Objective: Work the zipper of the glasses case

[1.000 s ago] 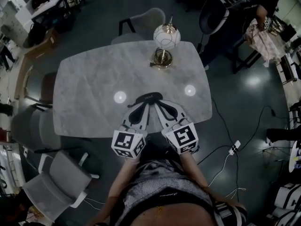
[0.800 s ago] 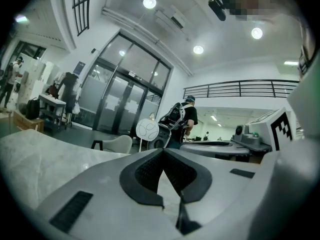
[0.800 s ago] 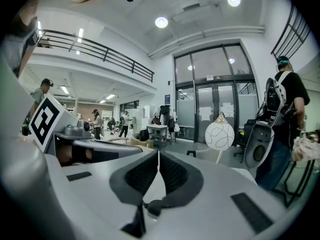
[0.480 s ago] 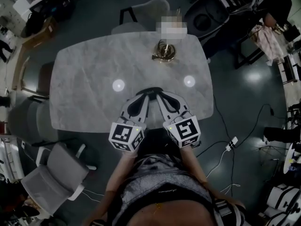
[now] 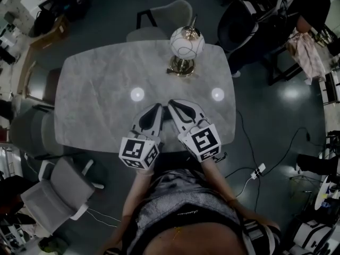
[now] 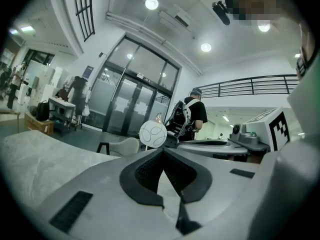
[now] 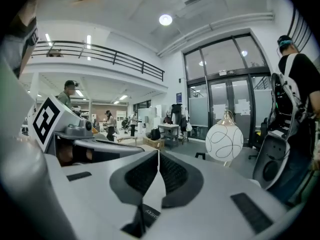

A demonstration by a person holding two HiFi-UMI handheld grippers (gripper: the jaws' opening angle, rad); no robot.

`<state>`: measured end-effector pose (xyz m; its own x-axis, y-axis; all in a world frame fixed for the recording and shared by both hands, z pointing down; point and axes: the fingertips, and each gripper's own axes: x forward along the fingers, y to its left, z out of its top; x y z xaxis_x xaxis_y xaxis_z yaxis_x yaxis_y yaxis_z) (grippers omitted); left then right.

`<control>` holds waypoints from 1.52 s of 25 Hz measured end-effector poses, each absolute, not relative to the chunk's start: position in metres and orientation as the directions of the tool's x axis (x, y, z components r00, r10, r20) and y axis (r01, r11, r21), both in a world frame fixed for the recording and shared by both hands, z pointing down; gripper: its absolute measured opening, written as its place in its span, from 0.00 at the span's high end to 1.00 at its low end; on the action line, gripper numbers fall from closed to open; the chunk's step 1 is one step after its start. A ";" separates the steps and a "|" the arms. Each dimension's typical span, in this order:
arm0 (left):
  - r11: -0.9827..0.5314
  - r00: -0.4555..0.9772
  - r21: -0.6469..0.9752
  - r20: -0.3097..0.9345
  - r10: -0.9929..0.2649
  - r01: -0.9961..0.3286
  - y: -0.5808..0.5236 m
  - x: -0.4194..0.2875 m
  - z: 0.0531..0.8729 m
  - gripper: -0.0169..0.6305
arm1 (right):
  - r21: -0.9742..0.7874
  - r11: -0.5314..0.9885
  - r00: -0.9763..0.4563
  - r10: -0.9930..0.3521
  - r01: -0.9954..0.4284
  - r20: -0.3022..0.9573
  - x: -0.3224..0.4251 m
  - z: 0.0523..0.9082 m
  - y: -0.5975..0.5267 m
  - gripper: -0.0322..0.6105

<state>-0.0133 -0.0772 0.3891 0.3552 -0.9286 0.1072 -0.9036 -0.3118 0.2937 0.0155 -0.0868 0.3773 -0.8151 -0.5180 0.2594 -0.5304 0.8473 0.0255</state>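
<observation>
Both grippers have slid toward the lamp [image 5: 186,41], overrunning the glasses case [image 7: 151,213]. It is probably the dark lettered patch behind the fingers of the right gripper [image 5: 171,103], on the side away from the lamp. That gripper and the left gripper [image 5: 157,107] have their fingers closed and empty. Case's long axis unreadable; right looks nearer.

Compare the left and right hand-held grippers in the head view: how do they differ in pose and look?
The left hand-held gripper slants toward the upper right, the right hand-held gripper toward the upper left, so their tips nearly meet. The right one's tip lies nearer the lamp than the left's. The left's marker cube shows a different pattern from the right's. Both are shut, nothing between the pads, over the table's near side.
</observation>
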 end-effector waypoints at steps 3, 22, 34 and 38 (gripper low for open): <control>-0.285 0.331 0.294 0.120 -0.936 -0.912 -0.085 -0.012 0.391 0.97 | 0.021 0.854 -0.823 -0.506 -0.519 0.258 0.024 0.378 -0.098 0.85; -0.258 0.309 0.294 0.140 -0.941 -0.920 -0.119 -0.020 0.395 0.97 | -0.030 0.827 -0.801 -0.535 -0.562 0.270 0.039 0.397 -0.130 0.85; -0.366 0.424 0.303 0.151 -0.893 -0.880 -0.125 -0.047 0.402 0.97 | -0.016 0.774 -0.740 -0.599 -0.633 0.305 0.003 0.404 -0.127 0.85; -0.362 0.424 0.311 0.161 -0.891 -0.879 -0.121 -0.056 0.409 0.97 | -0.008 0.774 -0.733 -0.595 -0.633 0.330 -0.005 0.412 -0.124 0.85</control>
